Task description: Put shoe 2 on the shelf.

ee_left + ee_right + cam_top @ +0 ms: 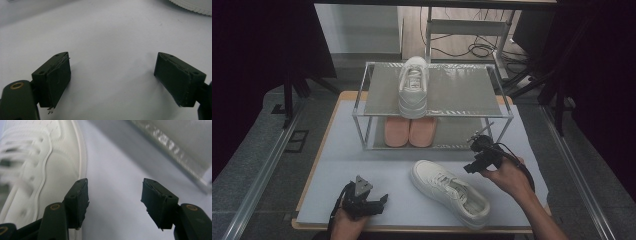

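Observation:
A white sneaker [449, 192] lies on the pale mat, toe toward the upper left. Its blurred side [37, 165] fills the left of the right gripper view, and a strip of its sole [192, 6] shows in the left gripper view. A second white sneaker [413, 86] stands on the top shelf of a metal rack [462, 90]. My right gripper [477, 150] hovers just right of the lying sneaker; its jaws [115, 202] stand apart with only mat between them. My left gripper [374, 202] rests at the front left, open [112, 82] over bare mat.
A pair of pink slippers [410, 131] sits on the rack's lower shelf. The rack's frame edge [175, 147] runs close past the right gripper. Cables lie on the floor behind the table. The mat [362, 165] covers a wooden tabletop.

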Motion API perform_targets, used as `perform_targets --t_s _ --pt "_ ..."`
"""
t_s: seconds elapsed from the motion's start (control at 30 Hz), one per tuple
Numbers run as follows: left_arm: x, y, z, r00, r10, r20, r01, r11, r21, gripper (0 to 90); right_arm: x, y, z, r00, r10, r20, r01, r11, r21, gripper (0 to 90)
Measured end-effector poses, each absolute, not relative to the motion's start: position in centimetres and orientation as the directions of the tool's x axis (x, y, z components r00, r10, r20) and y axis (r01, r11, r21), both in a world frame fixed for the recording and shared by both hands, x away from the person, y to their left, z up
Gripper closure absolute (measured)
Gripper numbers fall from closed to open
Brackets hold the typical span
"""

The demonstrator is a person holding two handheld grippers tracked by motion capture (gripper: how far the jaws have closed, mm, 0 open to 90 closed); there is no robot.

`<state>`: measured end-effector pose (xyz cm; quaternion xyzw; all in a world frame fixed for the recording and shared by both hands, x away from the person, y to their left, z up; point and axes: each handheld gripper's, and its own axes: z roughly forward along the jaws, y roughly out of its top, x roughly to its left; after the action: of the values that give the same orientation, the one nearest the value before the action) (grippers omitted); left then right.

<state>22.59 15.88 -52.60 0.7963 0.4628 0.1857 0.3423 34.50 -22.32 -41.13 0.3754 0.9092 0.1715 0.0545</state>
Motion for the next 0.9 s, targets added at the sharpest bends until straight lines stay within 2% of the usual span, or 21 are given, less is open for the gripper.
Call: perform_targets --t_s 0.17,0.47,0.9 --pt "22.6 15.9 -52.6 0.504 0.864 -0.020 0.608 -0.339 0.718 13.8 32.7 -23.7 -40.3 -0.708 0.703 0.067 0.677 0.650 0.344 37.2" --pt "22.6 15.9 -52.6 0.502 0.865 -0.021 0.609 -0.336 0.719 13.8 29.5 -25.7 -39.5 -0.742 0.665 0.081 0.656 0.698 0.285 42.1" --pt "22.6 15.9 -52.6 0.502 0.864 -0.021 0.610 -0.337 0.717 13.8 28.8 -22.9 -41.7 -0.787 0.604 0.128 0.617 0.766 0.180 41.2"
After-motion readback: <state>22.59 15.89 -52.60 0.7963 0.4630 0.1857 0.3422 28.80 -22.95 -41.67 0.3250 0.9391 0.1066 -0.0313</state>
